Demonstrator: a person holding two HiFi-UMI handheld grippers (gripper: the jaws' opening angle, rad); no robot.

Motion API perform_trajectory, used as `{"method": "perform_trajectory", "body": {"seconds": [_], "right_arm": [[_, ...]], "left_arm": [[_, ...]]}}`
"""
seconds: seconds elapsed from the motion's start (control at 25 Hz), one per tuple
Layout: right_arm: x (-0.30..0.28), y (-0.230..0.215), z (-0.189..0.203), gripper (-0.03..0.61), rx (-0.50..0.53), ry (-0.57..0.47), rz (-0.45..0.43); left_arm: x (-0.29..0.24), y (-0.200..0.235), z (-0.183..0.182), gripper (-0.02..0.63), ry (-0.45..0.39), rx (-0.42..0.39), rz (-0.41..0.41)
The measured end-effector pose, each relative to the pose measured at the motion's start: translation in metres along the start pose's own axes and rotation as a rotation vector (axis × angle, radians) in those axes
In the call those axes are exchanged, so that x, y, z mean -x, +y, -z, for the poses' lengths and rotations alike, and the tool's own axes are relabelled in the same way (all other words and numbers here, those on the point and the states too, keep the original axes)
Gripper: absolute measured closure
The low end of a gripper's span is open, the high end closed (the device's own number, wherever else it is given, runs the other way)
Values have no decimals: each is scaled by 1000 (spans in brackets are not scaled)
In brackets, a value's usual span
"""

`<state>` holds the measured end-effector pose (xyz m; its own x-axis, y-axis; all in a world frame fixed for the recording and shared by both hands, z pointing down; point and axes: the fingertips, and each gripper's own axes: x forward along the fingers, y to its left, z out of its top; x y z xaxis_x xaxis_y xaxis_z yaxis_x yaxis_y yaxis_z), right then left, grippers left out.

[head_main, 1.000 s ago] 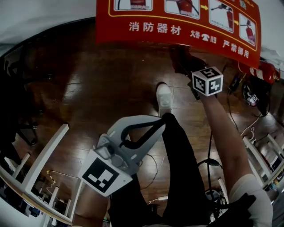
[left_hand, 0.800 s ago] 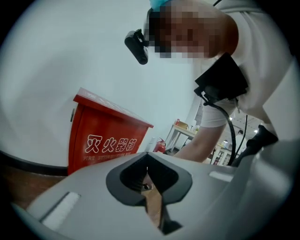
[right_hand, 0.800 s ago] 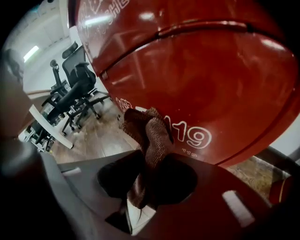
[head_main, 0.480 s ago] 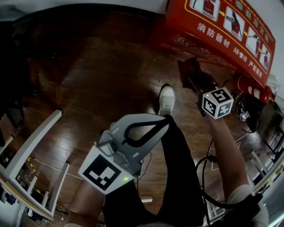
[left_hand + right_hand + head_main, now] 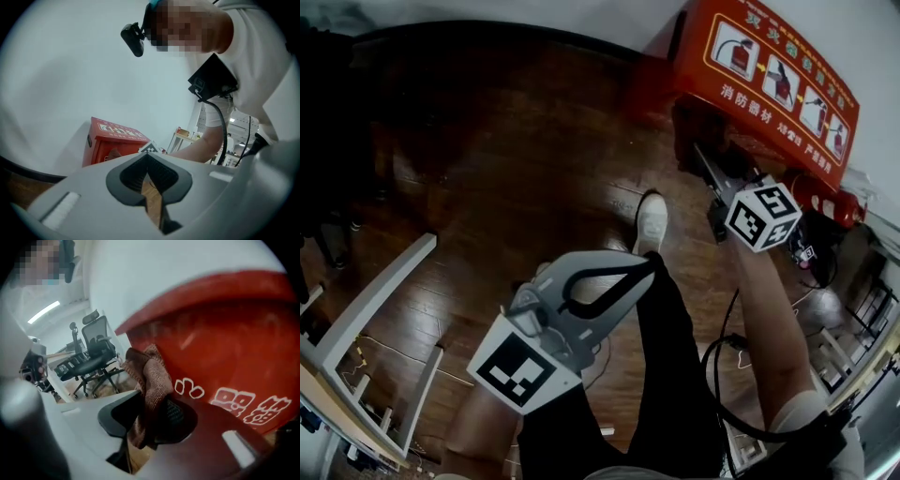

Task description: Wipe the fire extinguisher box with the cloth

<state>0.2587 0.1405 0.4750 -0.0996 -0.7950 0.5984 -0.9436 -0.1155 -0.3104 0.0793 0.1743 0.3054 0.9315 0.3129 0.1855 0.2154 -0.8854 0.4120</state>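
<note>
The red fire extinguisher box [image 5: 769, 84] stands against the wall at the upper right, with white lettering on its front [image 5: 225, 348]. My right gripper [image 5: 701, 159] reaches up to the box's lower left front and is shut on a brownish-red knitted cloth [image 5: 150, 376]. The cloth bunches above the jaws right beside the red panel; whether it touches is unclear. My left gripper [image 5: 649, 265] hangs low over the person's leg, shut with nothing in it. In the left gripper view its jaws [image 5: 149, 161] meet, and the box [image 5: 112, 145] shows beyond.
Red extinguishers [image 5: 830, 202] lie on the wooden floor right of the box. White shelf frames [image 5: 366, 319] stand at the lower left. The person's shoe [image 5: 652, 220] and dark trouser leg are below centre, with cables [image 5: 722, 356] beside. An office chair [image 5: 93, 362] stands behind.
The view has swung left, so the box now sits at the upper right. My right gripper with the cloth has stayed up at the box's front. The left gripper has barely moved.
</note>
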Motion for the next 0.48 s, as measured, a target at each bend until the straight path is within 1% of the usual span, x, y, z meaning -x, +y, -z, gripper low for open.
{"method": "perform_trajectory", "body": {"seconds": [0.28,0.4,0.48], "right_arm": [[-84,-38,88,477,-49,124,58],[-111,-49,119,477,-87,192,83],[-117,-48,123,479,-39,225,92]], "left_arm": [[15,16,45,614,-22,61,-45],[26,21,56,614,-41,85,-66],[37,24,56,614,-51,89,-81]]}}
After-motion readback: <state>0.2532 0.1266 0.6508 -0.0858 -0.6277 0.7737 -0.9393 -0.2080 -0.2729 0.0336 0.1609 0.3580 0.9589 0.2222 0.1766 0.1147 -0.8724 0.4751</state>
